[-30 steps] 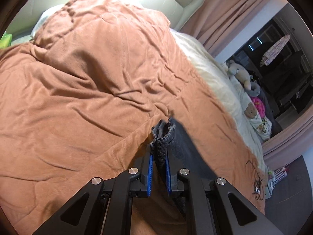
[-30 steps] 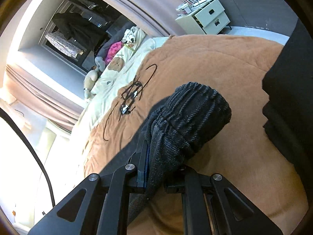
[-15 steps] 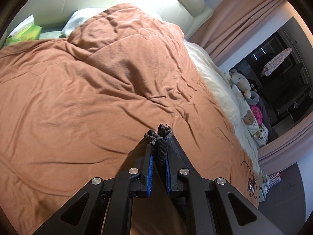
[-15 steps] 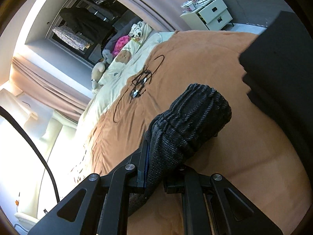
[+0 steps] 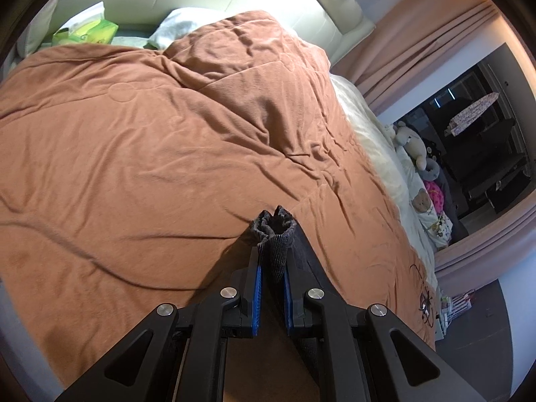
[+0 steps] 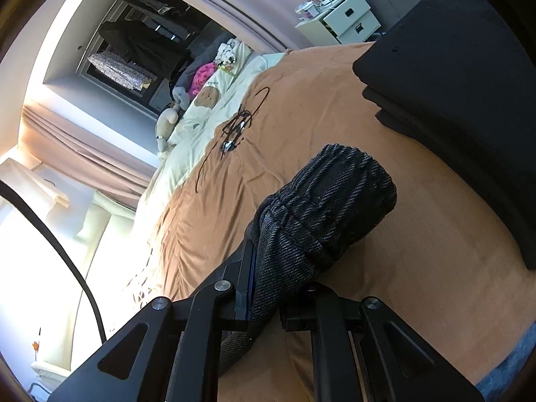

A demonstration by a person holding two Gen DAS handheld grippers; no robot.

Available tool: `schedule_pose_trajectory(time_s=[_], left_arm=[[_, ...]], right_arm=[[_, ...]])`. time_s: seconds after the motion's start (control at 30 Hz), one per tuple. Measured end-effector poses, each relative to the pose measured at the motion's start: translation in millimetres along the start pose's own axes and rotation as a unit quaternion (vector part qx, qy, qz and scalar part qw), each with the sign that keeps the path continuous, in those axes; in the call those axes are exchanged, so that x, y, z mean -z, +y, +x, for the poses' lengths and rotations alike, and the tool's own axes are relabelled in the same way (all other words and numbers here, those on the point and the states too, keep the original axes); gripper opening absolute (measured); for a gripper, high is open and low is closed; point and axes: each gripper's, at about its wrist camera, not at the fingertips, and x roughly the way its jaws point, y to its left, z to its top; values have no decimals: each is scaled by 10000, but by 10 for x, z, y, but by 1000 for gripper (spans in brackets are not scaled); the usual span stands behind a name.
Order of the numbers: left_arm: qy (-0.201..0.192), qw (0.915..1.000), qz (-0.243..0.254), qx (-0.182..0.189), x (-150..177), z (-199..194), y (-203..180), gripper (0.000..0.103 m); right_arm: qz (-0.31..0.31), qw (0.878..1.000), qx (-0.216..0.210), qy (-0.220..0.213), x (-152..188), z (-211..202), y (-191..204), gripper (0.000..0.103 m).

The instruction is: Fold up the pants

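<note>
Both claws grasp the pants (image 5: 275,238): left gripper (image 5: 272,268) and right gripper (image 6: 268,268), above the duvet (image 5: 134,134).

Coarse ribbed dark pants (image 6: 328,207), soft matt brown blanket (image 5: 150,154)
</note>
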Motion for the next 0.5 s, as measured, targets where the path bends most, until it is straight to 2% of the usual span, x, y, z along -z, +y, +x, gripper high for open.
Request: schedule_pose_trajectory(time_s=[0.27, 0.5], left_arm=[[136, 9999, 0, -3, 143, -152, 265, 12], [355, 9988, -128, -326, 325, 93, 559, 12]], right_arm=[[140, 9999, 32, 90, 79, -81, -113, 8], [286, 9990, 244, 242, 181, 94, -340, 8]])
